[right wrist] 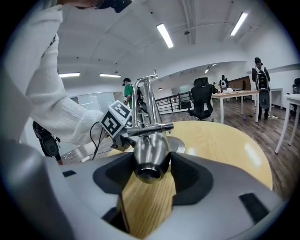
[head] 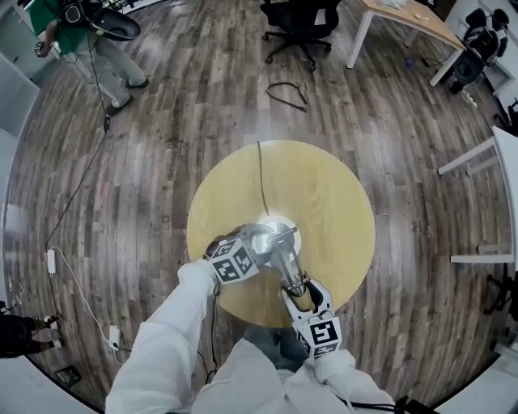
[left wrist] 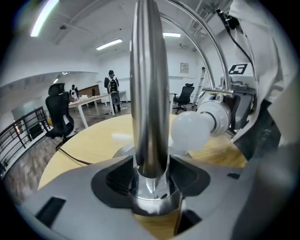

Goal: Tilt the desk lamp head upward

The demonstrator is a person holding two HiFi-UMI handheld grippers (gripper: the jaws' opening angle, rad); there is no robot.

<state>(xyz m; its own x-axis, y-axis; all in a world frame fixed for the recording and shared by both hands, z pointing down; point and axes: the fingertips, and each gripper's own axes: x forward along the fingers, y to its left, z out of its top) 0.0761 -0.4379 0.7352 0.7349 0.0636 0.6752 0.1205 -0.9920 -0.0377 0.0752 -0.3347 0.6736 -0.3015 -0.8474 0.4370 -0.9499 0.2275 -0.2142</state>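
A chrome desk lamp stands on a round wooden table [head: 332,202], its round base [head: 279,230] near the middle. My left gripper [head: 257,247] sits low on the lamp's upright pole [left wrist: 149,93], with a pad touching each side of it. The white bulb [left wrist: 190,133] hangs to the right of the pole, just above the tabletop. My right gripper [head: 301,297] reaches in from the near edge. Its pads rest against both sides of the chrome lamp head [right wrist: 150,154], seen from its narrow rear end. The left gripper's marker cube [right wrist: 115,119] shows behind the lamp.
The lamp's dark cord [head: 261,174] runs across the table and off its far edge. A black office chair [head: 301,24] and a wooden desk [head: 405,20] stand beyond. A person [head: 89,32] stands far left, and white furniture [head: 494,162] lines the right side.
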